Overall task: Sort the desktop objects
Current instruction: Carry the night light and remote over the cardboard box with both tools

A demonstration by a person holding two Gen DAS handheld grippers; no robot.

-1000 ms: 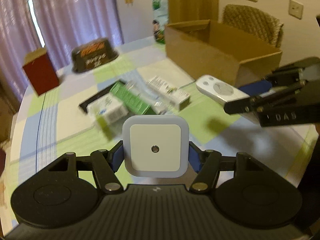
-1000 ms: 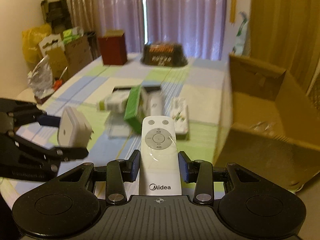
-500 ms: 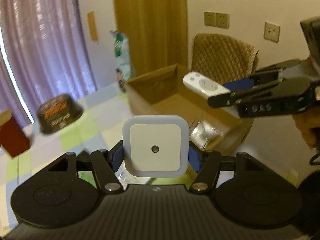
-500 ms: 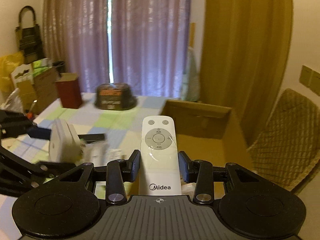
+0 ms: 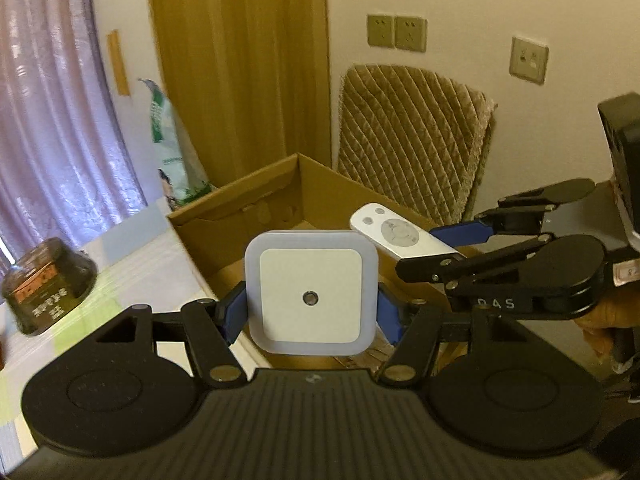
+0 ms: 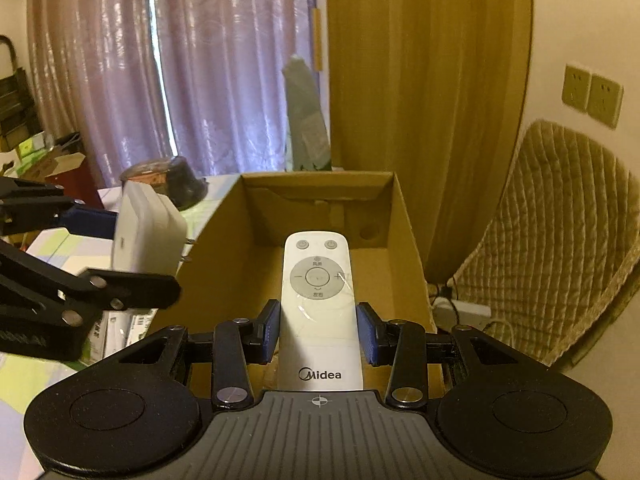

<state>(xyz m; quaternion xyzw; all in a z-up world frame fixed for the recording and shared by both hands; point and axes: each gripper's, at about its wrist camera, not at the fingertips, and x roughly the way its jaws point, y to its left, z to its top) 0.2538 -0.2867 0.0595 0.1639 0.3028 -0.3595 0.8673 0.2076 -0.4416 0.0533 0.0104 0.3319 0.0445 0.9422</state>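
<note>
Desktop objects here are headed for the open brown cardboard box (image 6: 320,216), and two of them are in the air at this moment. Going from left to right: on the far left of the checked tablecloth (image 5: 120,264) a dark round lidded tub (image 5: 46,284) sits well apart from the box, untouched. In the right wrist view a few printed cartons (image 6: 128,328) lie on the cloth just beside the box's left wall, partly hidden behind the left tool, so how many remain cannot be told.

Next comes the left gripper (image 5: 312,316), its blue pads clenched on the two sides of a square white plug-in night light (image 5: 311,298) with a small sensor dot at its centre. The light hangs near the box's left wall; from the right wrist view it seems just outside or over the rim, and which one cannot be told.

Further right, the right gripper (image 6: 318,330) has its blue pads closed against the sides of a long white Midea remote control (image 6: 318,300), which points forward over the box's open mouth and touches no wall. The floor of the box is mostly hidden; something pale and crinkled shows low behind the night light, too unclear to name.

As a judgement, the sorting is mid-way: both held items are ready for dropping, neither has been let go, and the cartons and tub are left.
</note>
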